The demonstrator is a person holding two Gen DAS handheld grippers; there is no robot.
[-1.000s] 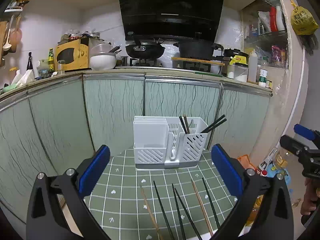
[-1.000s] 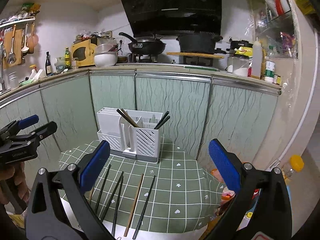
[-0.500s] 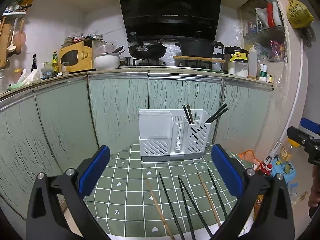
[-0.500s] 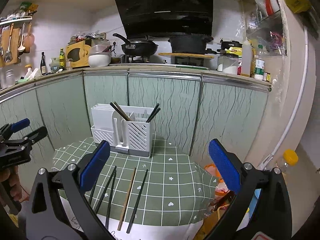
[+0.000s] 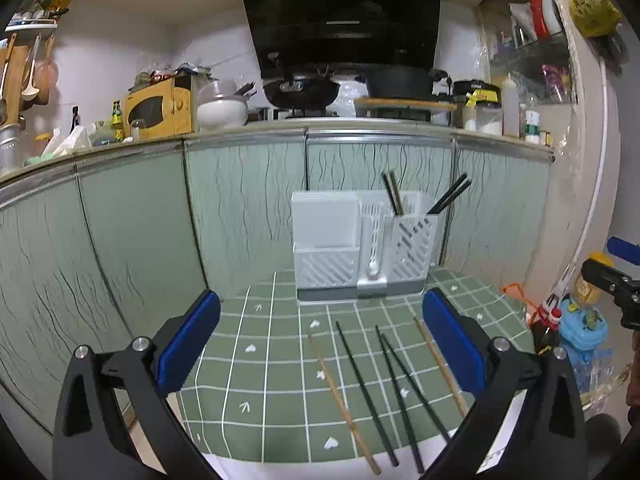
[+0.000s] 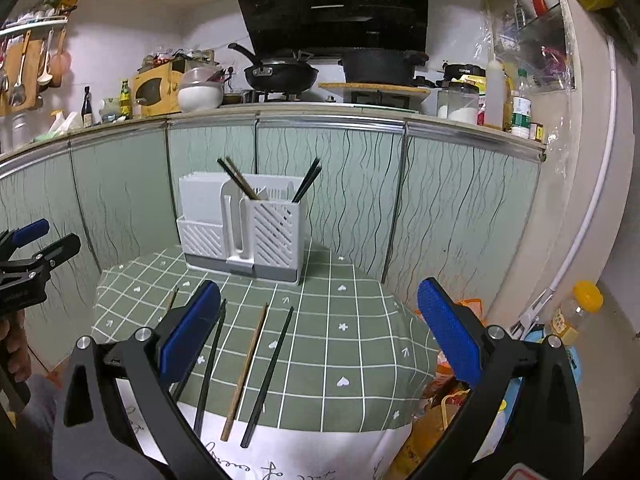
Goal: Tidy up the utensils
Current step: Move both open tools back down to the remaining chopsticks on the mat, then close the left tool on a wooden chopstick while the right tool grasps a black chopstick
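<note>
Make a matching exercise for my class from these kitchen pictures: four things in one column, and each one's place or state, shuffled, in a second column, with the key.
Things
1. wooden chopstick
2. white utensil holder
3. black wok
4. left gripper

Places or states
A. on the stove under the hood
B. lying flat on the green checked cloth
C. open, holding nothing
D. standing at the far edge of the table, chopsticks sticking out of it

Pairs: 1-B, 2-D, 3-A, 4-C
</note>
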